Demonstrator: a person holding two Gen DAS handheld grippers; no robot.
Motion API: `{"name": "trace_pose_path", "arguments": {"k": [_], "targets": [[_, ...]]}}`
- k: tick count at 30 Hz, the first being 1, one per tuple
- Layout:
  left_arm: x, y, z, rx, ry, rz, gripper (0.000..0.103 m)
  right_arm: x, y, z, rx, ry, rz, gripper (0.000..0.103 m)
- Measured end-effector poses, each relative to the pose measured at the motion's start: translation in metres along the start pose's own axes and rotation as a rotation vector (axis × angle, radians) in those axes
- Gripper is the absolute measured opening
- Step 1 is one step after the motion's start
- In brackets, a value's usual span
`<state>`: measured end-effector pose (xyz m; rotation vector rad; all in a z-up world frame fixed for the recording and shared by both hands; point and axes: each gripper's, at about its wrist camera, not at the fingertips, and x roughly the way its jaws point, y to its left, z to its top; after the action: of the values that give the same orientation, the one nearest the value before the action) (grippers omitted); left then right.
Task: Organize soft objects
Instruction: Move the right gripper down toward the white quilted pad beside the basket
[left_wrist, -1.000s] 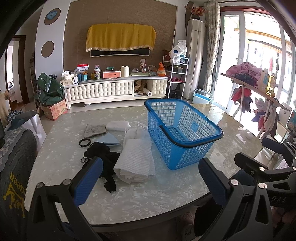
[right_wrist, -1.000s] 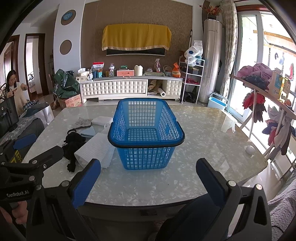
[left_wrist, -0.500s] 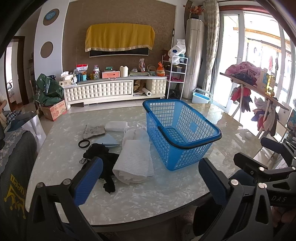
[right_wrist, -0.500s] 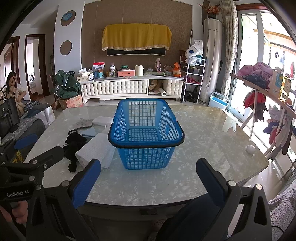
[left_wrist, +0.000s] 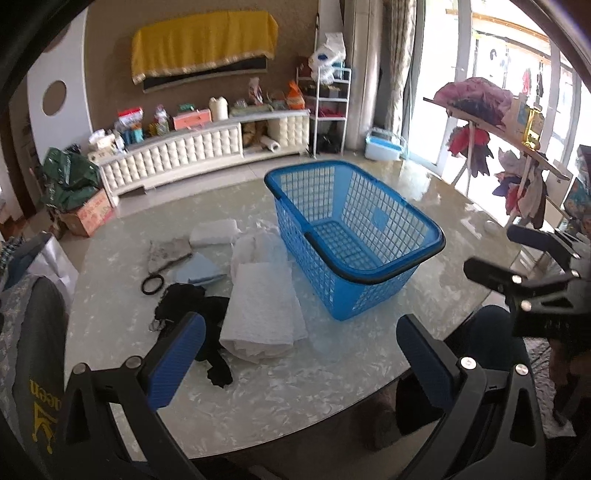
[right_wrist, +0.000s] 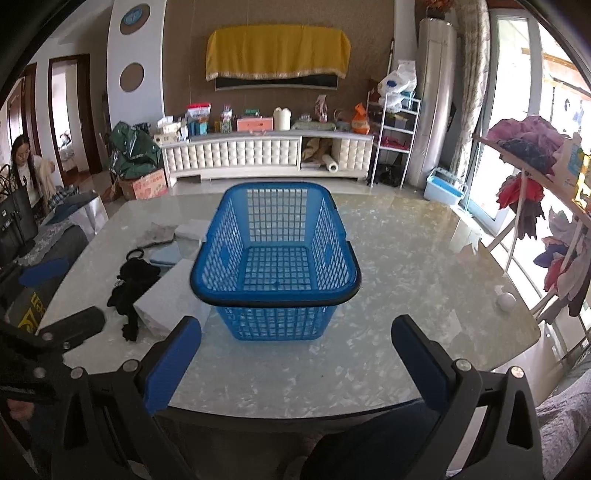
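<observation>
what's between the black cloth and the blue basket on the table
A folded white towel lies between the black cloth and the blue basket, close beside both. The left wrist view shows it best.

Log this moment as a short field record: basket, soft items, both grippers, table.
basket: blue basket, upright, empty
soft items: folded white towel, black cloth, light blue cloth, grey cloth, small white folded cloth, all on the table left of the basket
left gripper: open, empty, above the table's near edge
right gripper: open, empty, facing the basket
table: marble-pattern top
</observation>
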<state>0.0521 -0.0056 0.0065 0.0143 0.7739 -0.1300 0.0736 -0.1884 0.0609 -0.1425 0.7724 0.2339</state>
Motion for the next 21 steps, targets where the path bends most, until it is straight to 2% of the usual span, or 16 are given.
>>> {"name": "trace_pose_path", "arguments": {"k": [4,7,11,16,21], "targets": [[0.008,0.012,0.011,-0.004,0.030,0.011,0.103,0.012,-0.004,0.010,-0.012,0.038,0.042,0.103],[0.018,0.021,0.019,-0.020,0.092,0.017,0.103,0.023,-0.010,0.018,-0.007,0.080,0.095,0.103],[0.029,0.031,0.024,-0.016,0.160,0.011,0.103,0.034,-0.008,0.026,-0.021,0.112,0.123,0.103],[0.032,0.044,0.029,-0.004,0.189,-0.002,0.103,0.050,0.002,0.035,-0.080,0.165,0.139,0.103],[0.035,0.070,0.035,-0.018,0.211,0.022,0.103,0.064,0.023,0.044,-0.142,0.209,0.202,0.103]]}}
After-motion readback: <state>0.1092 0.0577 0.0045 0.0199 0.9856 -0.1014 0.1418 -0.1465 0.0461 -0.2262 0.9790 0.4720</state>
